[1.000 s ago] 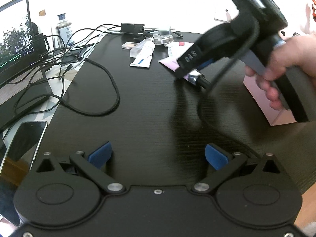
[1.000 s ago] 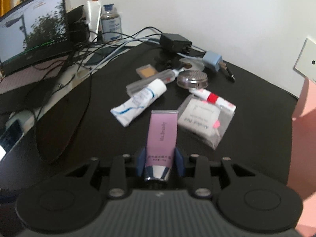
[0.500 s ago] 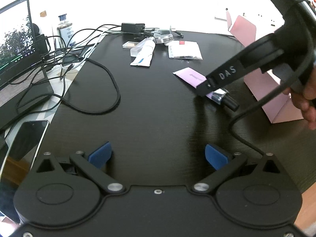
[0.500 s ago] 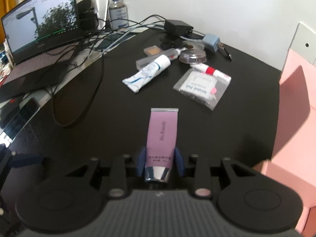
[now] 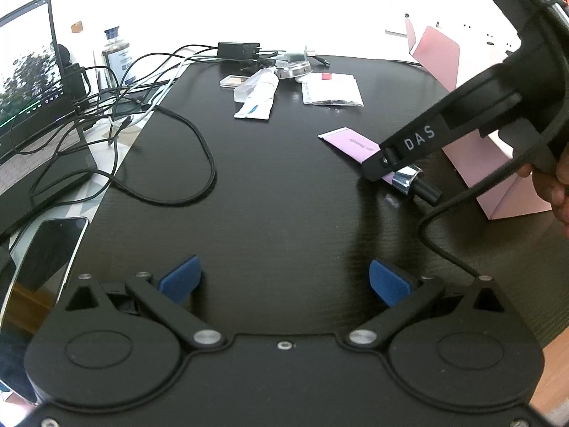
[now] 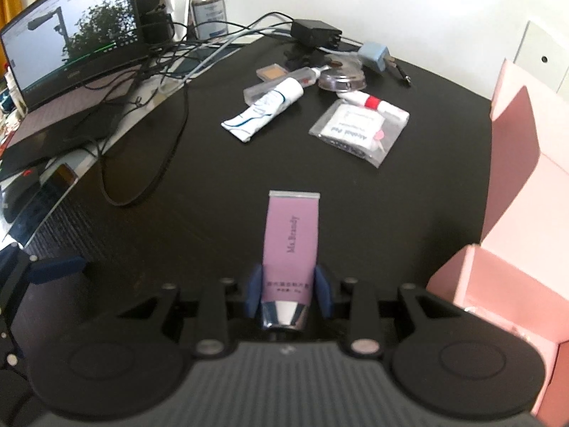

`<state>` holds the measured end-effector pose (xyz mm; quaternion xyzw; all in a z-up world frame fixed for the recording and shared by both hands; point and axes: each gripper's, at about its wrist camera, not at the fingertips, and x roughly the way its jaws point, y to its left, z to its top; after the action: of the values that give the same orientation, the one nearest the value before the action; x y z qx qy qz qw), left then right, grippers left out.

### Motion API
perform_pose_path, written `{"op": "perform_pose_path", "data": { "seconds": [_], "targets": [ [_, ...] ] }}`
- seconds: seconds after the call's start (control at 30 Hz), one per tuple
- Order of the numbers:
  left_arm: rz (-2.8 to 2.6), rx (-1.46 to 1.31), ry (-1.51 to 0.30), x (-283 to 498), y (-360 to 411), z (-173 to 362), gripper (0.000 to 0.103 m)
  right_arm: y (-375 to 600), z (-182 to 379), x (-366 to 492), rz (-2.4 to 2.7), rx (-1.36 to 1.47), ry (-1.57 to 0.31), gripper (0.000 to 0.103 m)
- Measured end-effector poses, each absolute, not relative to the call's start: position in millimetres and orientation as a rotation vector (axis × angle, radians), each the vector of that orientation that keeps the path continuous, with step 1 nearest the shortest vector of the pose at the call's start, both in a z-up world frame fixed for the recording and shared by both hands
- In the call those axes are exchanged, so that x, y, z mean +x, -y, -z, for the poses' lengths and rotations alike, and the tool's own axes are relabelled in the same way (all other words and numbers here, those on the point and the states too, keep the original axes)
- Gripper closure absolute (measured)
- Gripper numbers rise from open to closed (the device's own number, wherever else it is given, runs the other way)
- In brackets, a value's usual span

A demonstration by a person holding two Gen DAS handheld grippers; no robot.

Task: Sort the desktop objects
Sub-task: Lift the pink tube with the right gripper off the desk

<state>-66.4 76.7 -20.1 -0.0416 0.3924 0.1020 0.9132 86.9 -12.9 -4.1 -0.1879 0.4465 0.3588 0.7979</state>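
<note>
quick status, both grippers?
Left gripper: open, nothing between its blue pads.
Right gripper: shut on the flat lilac squeeze tube, gripped near its silver cap end.

1. Right hand-held gripper [image 6: 288, 293] carried the pink tube [image 6: 290, 245] away from the clutter, toward 4 o'clock across the counter [image 5: 270, 185].
2. In the left wrist view the tube [image 5: 350, 144] went from 12 o'clock, beside the sachet bag [image 5: 330, 89], to 2 o'clock.
3. Pink box [image 6: 505, 284] now fills the right view's 3–5 o'clock edge, just beside the tube.
</note>
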Motion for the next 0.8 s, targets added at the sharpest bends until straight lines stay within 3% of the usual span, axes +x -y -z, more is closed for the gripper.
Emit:
{"op": "perform_pose_path", "data": {
  "seconds": [0.8],
  "targets": [
    [-0.212, -0.078, -0.813, -66, -75, 20, 0.000, 6, 4, 79, -0.813, -0.428, -0.904, 0.071]
  ]
}}
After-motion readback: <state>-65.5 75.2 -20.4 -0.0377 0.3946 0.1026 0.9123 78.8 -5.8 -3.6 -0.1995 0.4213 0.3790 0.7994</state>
